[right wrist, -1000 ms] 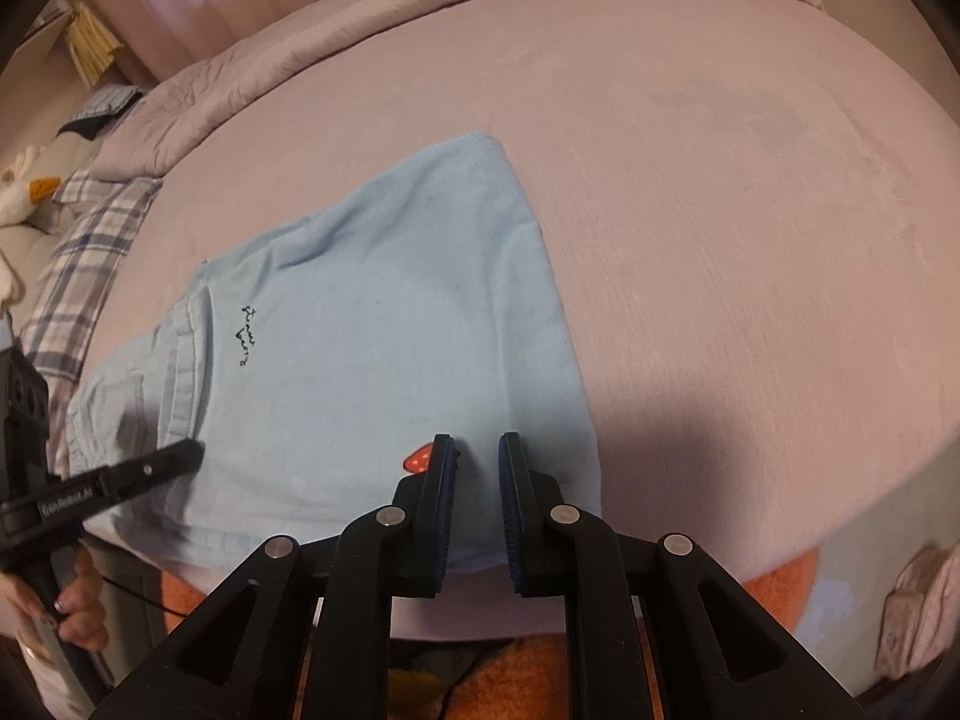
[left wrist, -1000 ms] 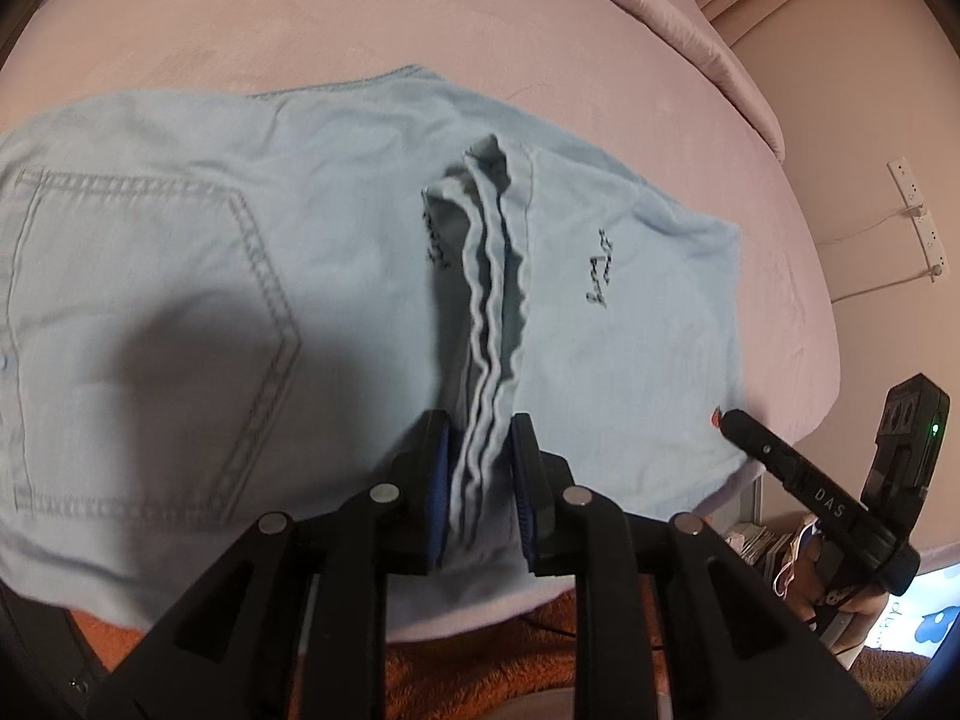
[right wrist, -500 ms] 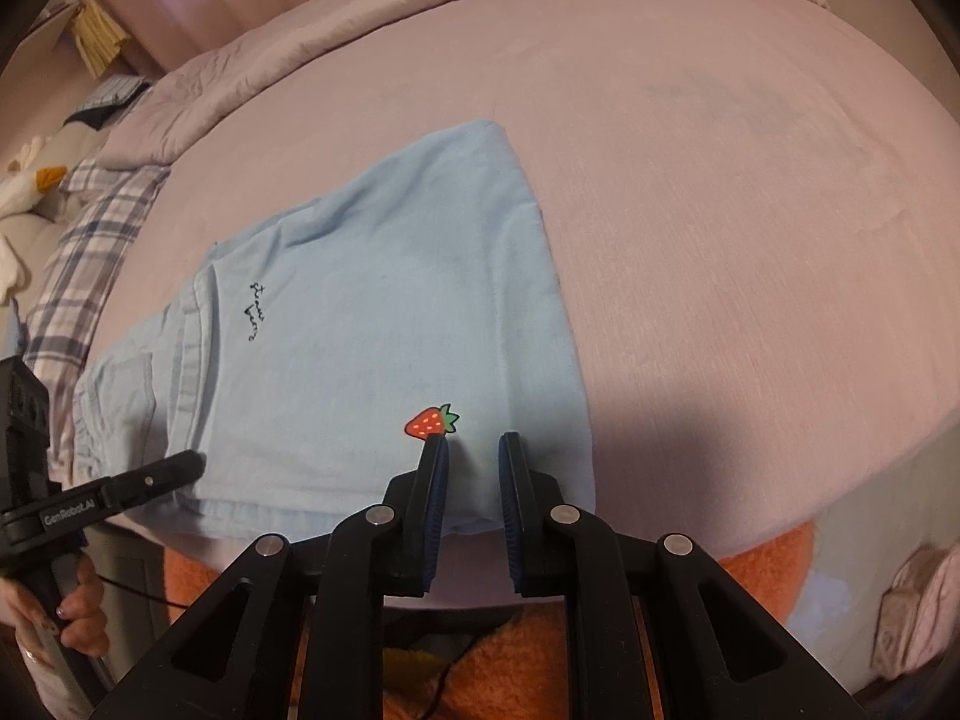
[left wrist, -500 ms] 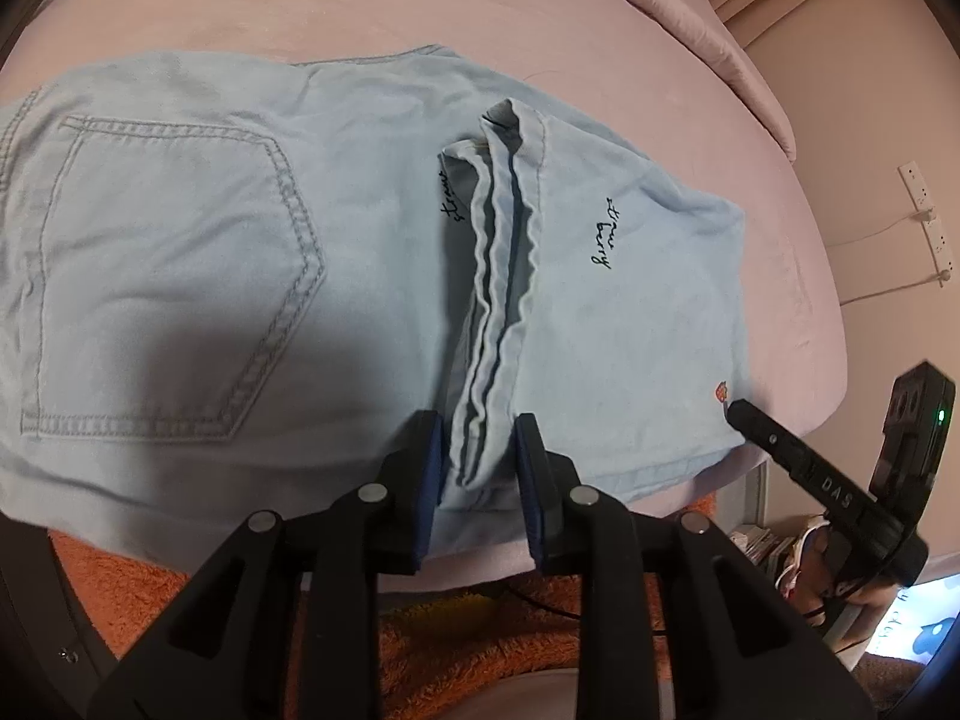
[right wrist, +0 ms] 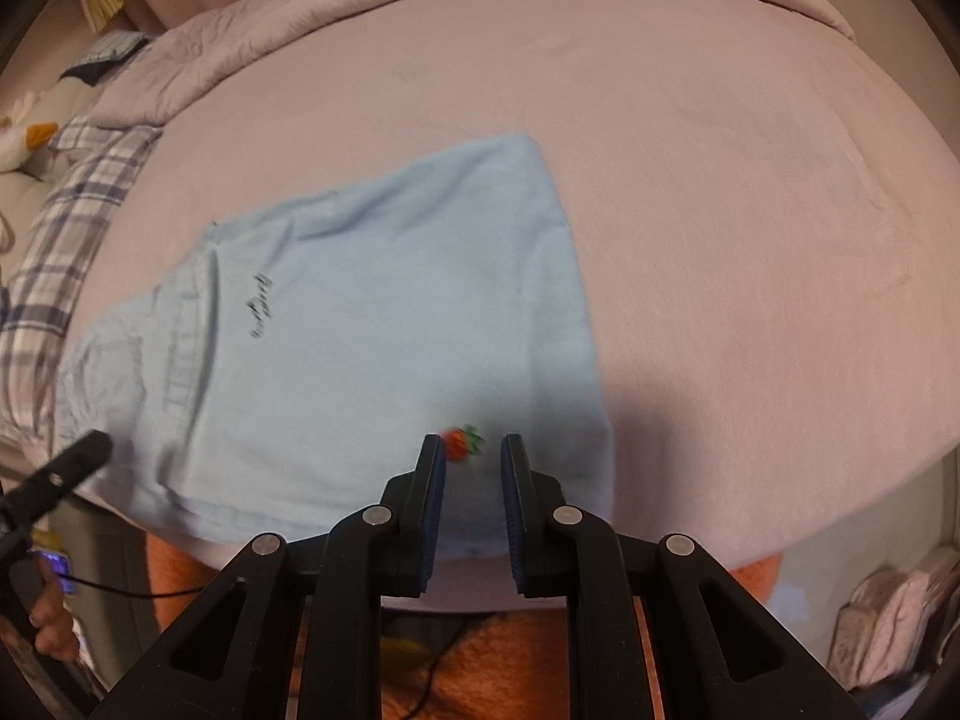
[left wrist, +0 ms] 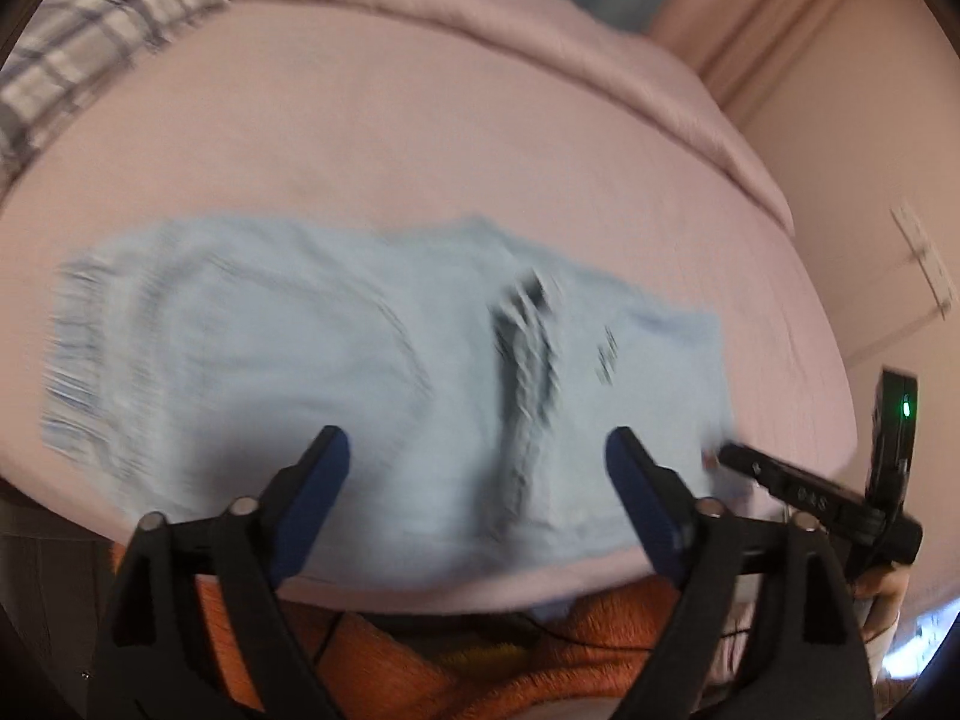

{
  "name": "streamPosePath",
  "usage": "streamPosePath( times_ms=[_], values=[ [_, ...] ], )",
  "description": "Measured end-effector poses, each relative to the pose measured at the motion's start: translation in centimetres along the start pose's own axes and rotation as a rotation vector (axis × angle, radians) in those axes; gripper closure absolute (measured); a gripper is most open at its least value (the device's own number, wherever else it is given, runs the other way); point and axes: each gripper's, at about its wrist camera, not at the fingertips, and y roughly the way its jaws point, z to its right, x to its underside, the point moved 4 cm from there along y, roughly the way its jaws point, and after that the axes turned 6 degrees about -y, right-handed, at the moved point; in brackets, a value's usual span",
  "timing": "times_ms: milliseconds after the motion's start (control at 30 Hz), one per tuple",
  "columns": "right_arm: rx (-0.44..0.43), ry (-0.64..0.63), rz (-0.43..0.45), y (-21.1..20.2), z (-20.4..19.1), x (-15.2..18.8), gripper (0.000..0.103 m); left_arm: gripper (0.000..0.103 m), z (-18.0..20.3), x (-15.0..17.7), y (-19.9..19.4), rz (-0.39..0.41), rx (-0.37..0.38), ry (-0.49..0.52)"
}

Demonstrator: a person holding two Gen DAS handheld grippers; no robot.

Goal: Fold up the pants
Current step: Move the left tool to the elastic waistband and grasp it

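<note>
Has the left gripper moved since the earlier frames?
Yes. The left gripper has let go of the pants, pulled up and back from them, jaws opening, nothing between.

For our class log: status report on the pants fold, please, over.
Left tool opening, nothing gripped. Right tool opening, narrow gap, empty. Blue pants folded flat on the bed. Nothing in the way.

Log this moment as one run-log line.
step: fold released | pants: folded, flat on bed | left gripper: jaws opening, nothing held | right gripper: jaws opening, nothing held
</note>
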Motion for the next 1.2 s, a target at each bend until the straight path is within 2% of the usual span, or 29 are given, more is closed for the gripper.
streamPosePath(
  times_ms=[100,133,267,333,400,533,733,867,1200],
  values=[
    [0.007,-0.017,0.059,-0.7,-1.1,-1.3,0.049,0.007,-2.4,-1.5,-2.0,0.085,-0.046,-0.05],
    [0.009,-0.027,0.084,-1.1,-1.4,-1.7,0.043,0.006,-3.3,-1.7,-2.6,0.107,-0.062,-0.071],
    [-0.007,-0.07,0.18,-2.6,-3.0,-3.5,0.029,0.004,-7.1,-2.6,-4.1,0.162,-0.12,-0.188],
    [-0.023,-0.074,0.232,-3.4,-3.7,-4.3,0.018,0.004,-9.1,-2.6,-4.6,0.175,-0.145,-0.241],
    [-0.038,-0.073,0.267,-3.7,-4.3,-4.9,0.013,0.004,-10.3,-2.6,-4.9,0.183,-0.168,-0.28],
    [-0.055,-0.08,0.294,-3.3,-5.2,-5.4,0.012,0.004,-12.7,-2.1,-4.9,0.186,-0.208,-0.342],
    [-0.06,-0.106,0.237,-1.6,-6.6,-4.8,0.012,0.004,-14.8,-1.0,-3.8,0.148,-0.238,-0.413],
    [-0.081,-0.102,0.2,-1.1,-6.9,-4.3,0.012,0.004,-15.3,-0.2,-3.2,0.12,-0.223,-0.455],
    [-0.087,-0.104,0.17,-0.9,-7.0,-3.7,0.012,0.006,-16.1,0.9,-2.1,0.065,-0.184,-0.503]
  ],
)
